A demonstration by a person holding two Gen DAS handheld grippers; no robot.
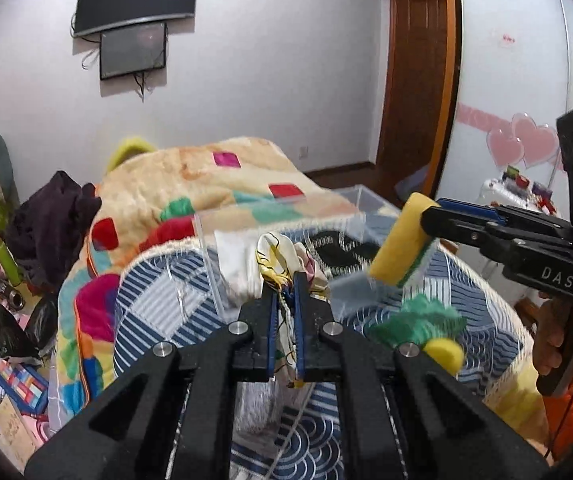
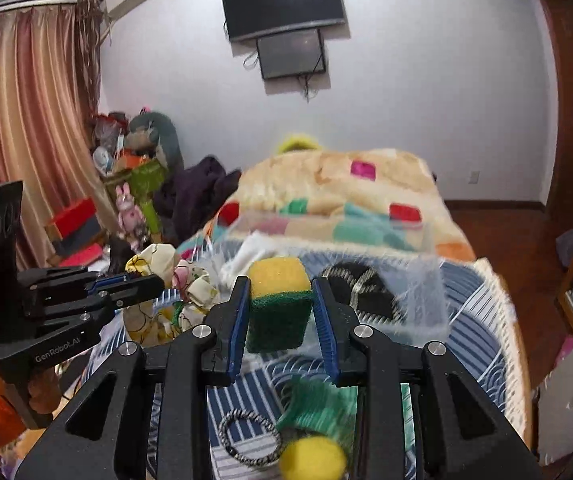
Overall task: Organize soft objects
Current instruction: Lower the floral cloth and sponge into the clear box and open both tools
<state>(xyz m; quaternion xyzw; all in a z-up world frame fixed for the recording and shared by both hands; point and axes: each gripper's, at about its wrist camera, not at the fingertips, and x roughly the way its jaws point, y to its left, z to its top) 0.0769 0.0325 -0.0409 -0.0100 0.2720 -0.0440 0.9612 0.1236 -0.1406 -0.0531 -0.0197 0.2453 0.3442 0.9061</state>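
Note:
My left gripper (image 1: 286, 276) is shut on a white patterned scarf (image 1: 282, 256), held above the bed; it also shows in the right wrist view (image 2: 154, 280) with the scarf (image 2: 154, 312) hanging from it. My right gripper (image 2: 280, 280) is shut on a yellow and green sponge (image 2: 278, 304), seen in the left wrist view (image 1: 400, 240) near a clear plastic box (image 1: 286, 216). A green knitted piece (image 1: 418, 320) and a yellow ball (image 1: 444, 354) lie on the blue quilt. A braided hair tie (image 2: 250, 436) lies near them.
A black patterned item (image 2: 362, 284) and white fluffy cloth (image 2: 246, 256) lie in the clear box (image 2: 430, 280). A colourful blanket (image 1: 206, 184) is heaped behind. Clutter and toys (image 2: 130, 208) fill the floor at left. A wooden door (image 1: 418, 80) is at right.

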